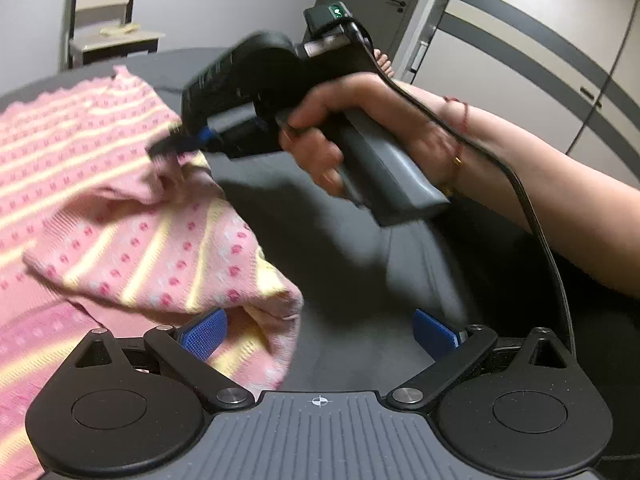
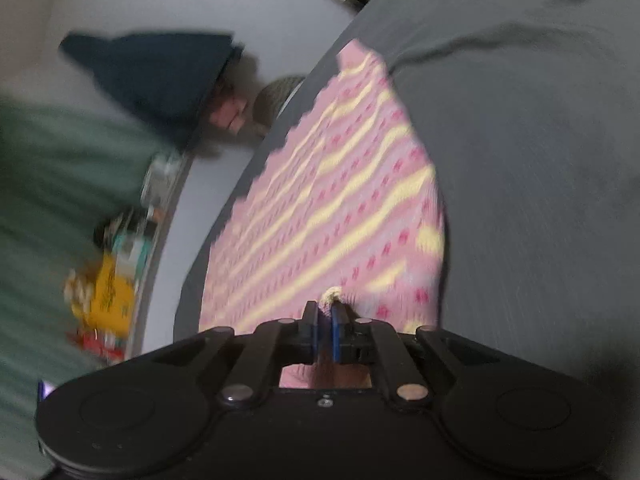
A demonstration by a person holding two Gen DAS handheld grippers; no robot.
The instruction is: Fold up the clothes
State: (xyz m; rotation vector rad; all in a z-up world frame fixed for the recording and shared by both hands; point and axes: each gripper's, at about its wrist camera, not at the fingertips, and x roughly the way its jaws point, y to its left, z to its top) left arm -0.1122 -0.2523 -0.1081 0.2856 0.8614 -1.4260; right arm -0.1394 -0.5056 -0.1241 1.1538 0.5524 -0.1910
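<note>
A pink knitted garment (image 1: 80, 160) with yellow stripes and red dots lies on a dark grey sheet (image 1: 340, 280). In the left wrist view a hand (image 1: 360, 120) holds my right gripper (image 1: 172, 148), shut on a raised fold of the garment. The right wrist view shows its blue pads (image 2: 338, 332) pressed together on a pinch of the garment (image 2: 320, 208) at its near edge. My left gripper (image 1: 320, 334) is open wide low over the sheet. Its left pad (image 1: 204, 334) sits beside a folded-over corner of the garment, with nothing gripped.
The dark grey sheet (image 2: 520, 160) spreads right of the garment. Past its left edge are a dark blue cloth (image 2: 160, 72), green fabric (image 2: 60, 180) and a blurred yellow item (image 2: 108, 292). A chair (image 1: 108, 20), a door (image 1: 372, 8) and cupboards (image 1: 540, 60) stand behind.
</note>
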